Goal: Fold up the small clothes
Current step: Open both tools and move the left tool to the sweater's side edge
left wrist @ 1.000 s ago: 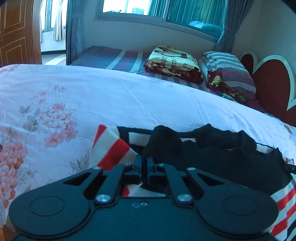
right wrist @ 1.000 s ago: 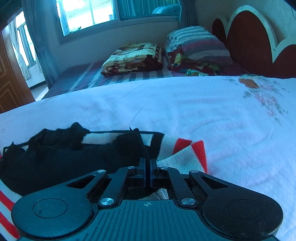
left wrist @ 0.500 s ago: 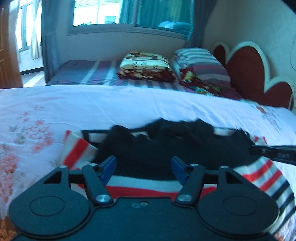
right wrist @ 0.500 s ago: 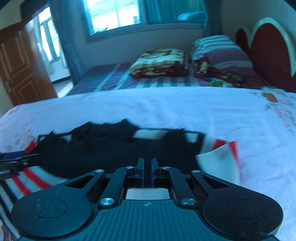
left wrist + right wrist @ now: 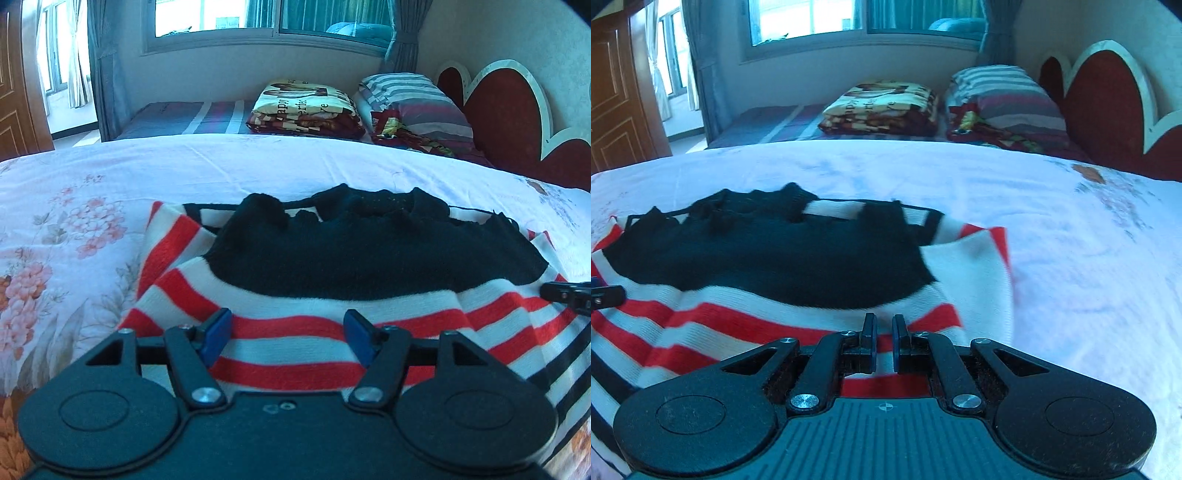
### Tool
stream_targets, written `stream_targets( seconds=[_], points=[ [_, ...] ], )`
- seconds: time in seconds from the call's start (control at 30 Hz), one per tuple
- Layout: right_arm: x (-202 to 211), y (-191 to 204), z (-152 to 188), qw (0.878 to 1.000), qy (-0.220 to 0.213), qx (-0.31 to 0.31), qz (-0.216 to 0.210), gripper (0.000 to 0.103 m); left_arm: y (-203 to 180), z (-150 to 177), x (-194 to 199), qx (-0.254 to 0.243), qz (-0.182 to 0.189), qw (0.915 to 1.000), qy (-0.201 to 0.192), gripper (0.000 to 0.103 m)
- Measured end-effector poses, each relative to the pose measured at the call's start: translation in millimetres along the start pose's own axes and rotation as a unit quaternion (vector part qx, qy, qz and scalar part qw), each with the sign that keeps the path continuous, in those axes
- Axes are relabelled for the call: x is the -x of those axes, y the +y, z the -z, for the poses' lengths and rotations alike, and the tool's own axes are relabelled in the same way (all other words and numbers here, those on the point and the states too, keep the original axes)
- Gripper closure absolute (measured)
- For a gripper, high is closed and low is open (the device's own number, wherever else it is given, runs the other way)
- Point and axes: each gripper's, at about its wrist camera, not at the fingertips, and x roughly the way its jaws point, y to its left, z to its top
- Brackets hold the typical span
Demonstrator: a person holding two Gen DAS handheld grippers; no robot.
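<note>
A small knit sweater (image 5: 369,266), black on top with red, white and black stripes below, lies on the white floral bedspread (image 5: 74,229). It also shows in the right wrist view (image 5: 775,258). My left gripper (image 5: 290,338) is open, its blue pads wide apart just above the striped hem, holding nothing. My right gripper (image 5: 883,341) has its fingers a narrow gap apart over the striped hem, with no cloth visibly pinched. Each gripper's tip shows at the edge of the other view.
Beyond the bedspread lie a folded printed blanket (image 5: 306,107) and striped pillows (image 5: 410,99) on a striped sheet. A red heart-shaped headboard (image 5: 517,122) stands at the right, a window behind, a wooden door (image 5: 617,103) at the left.
The left gripper let go of the sweater and opened wide. Both grippers pulled back toward the striped hem. The right fingers, shut before, now stand slightly parted.
</note>
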Motion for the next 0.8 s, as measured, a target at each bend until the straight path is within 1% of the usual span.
stream_targets(
  seconds=[0.1, 0.17, 0.27, 0.47, 0.57, 0.63, 0.73, 0.8],
  points=[
    [9.0, -5.5, 3.8, 1.000, 0.003, -0.013, 0.008, 0.098, 1.4, 3.5, 7.4, -0.002, -0.007, 1.0000, -0.001, 0.037],
    [20.3, -2.3, 5.1, 1.000, 0.004, -0.020, 0.005, 0.098, 1.0, 4.0, 13.4, 0.002, -0.013, 0.9999, -0.001, 0.037],
    [39.5, 11.5, 8.9, 1.000, -0.007, -0.017, -0.013, 0.098, -0.9, 4.9, 24.8, 0.005, -0.011, 0.9999, 0.001, 0.038],
    [65.6, 57.3, 10.7, 0.998, -0.026, -0.009, -0.059, 0.098, -15.6, 11.6, 45.0, -0.011, 0.008, 0.9999, -0.009, 0.038],
    [68.7, 79.0, 13.0, 0.997, -0.027, -0.003, -0.078, 0.098, -22.9, 16.3, 50.2, -0.009, 0.020, 0.9997, -0.011, 0.038],
    [66.9, 92.8, 16.4, 0.996, -0.023, 0.001, -0.085, 0.098, -25.8, 20.5, 50.0, -0.013, 0.020, 0.9997, -0.009, 0.037],
    [59.8, 105.4, 24.8, 0.996, -0.012, 0.011, -0.083, 0.098, -21.8, 28.5, 46.6, -0.009, 0.014, 0.9999, -0.005, 0.035],
    [53.8, 104.8, 32.3, 0.997, -0.003, 0.015, -0.073, 0.098, -15.5, 33.8, 44.8, -0.002, 0.010, 0.9999, -0.001, 0.034]
  ],
)
